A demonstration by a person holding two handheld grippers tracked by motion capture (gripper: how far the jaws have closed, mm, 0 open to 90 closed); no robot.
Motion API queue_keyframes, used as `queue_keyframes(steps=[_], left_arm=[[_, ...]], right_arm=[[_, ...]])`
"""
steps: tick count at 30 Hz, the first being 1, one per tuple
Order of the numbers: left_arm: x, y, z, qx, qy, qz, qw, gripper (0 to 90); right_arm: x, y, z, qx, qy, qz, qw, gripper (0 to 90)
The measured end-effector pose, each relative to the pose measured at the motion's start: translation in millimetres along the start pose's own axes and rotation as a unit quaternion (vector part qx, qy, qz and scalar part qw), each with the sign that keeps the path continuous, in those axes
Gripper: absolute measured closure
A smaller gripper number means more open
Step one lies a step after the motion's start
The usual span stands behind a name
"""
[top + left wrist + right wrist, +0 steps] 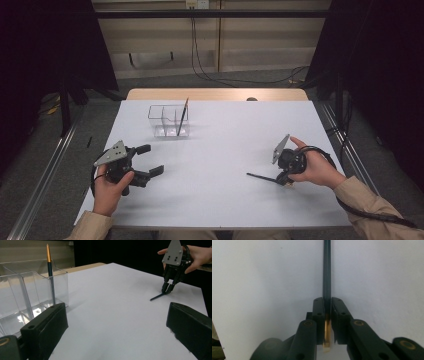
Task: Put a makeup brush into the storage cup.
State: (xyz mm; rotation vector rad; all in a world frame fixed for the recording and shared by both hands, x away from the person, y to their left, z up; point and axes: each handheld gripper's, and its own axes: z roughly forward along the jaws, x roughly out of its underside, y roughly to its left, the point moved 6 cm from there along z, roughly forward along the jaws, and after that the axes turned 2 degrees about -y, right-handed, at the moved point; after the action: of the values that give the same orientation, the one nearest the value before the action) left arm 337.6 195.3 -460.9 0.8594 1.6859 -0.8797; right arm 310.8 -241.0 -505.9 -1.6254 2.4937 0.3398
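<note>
Black pencil with gold end lies low on the white table, near its right edge toward the front, tip pointing left; its gold end is clamped between the jaws of the right gripper. Right gripper view: jaws closed tight on the pencil just where the gold section meets the dark shaft, shaft running straight out over the table. Left gripper view shows the same: right gripper pointing down at the table, pencil sticking out from its tips, touching or just above the surface, can't tell which. Left gripper sits near the left edge toward the front, jaws spread wide, nothing between them, held by the left hand. Clear plastic organizer stands toward the back, left of centre, well apart from both grippers; a second pencil leans upright in its right compartment, gold end up
</note>
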Motion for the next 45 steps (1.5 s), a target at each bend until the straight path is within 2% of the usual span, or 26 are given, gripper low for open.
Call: queue_keyframes(steps=[5, 10, 11, 13, 16, 25, 33, 38, 41, 45], left_arm=[[0.5, 0.2, 0.6, 0.0, 0.001, 0.0, 1.0, 3.4], [0.0, 0.6, 0.3, 0.001, -0.001, 0.0, 1.0, 3.4], [0.0, 0.5, 0.5, 0.001, -0.002, -0.001, 1.0, 3.4], [-0.3, 0.2, 0.3, 0.002, 0.0, 0.001, 1.0, 3.4], [-0.9, -0.6, 0.4, 0.004, -0.002, 0.0, 1.0, 3.4], [-2.2, -1.1, 0.8, 0.004, -0.003, 0.0, 1.0, 3.6], [-3.6, -0.4, 4.5, 0.007, -0.002, -0.002, 1.0, 3.6], [-6.4, -1.4, 7.3, 0.014, -0.004, -0.002, 0.9999, 3.5], [-6.6, -1.8, 8.6, 0.012, -0.005, -0.002, 0.9999, 3.6], [-6.5, -2.6, 9.0, 0.016, -0.003, -0.001, 0.9999, 3.6]], right_arm=[[-4.8, -1.4, 0.9, 0.006, -0.004, 0.007, 0.9999, 76.0], [-8.1, -1.9, 2.8, 0.016, 0.02, -0.007, 0.9997, 78.6], [-9.3, -1.4, 3.1, 0.019, 0.024, 0.0, 0.9995, 81.2], [-10.6, -0.6, 3.7, 0.026, 0.034, -0.012, 0.999, 83.2], [-11.2, -2.2, 4.1, 0.022, 0.039, -0.014, 0.9989, 83.3], [-10.0, -2.8, 2.4, 0.01, 0.029, -0.003, 0.9995, 83.9], [-16.3, -3.0, -3.4, 0.005, 0.001, -0.001, 1.0, 84.0], [-26.3, -0.7, -10.5, 0.003, -0.011, -0.009, 0.9999, 84.0], [-33.4, 0.3, -13.1, 0.005, -0.015, -0.027, 0.9995, 84.0], [-45.2, 4.7, -16.6, 0.006, -0.022, -0.032, 0.9992, 84.0]])
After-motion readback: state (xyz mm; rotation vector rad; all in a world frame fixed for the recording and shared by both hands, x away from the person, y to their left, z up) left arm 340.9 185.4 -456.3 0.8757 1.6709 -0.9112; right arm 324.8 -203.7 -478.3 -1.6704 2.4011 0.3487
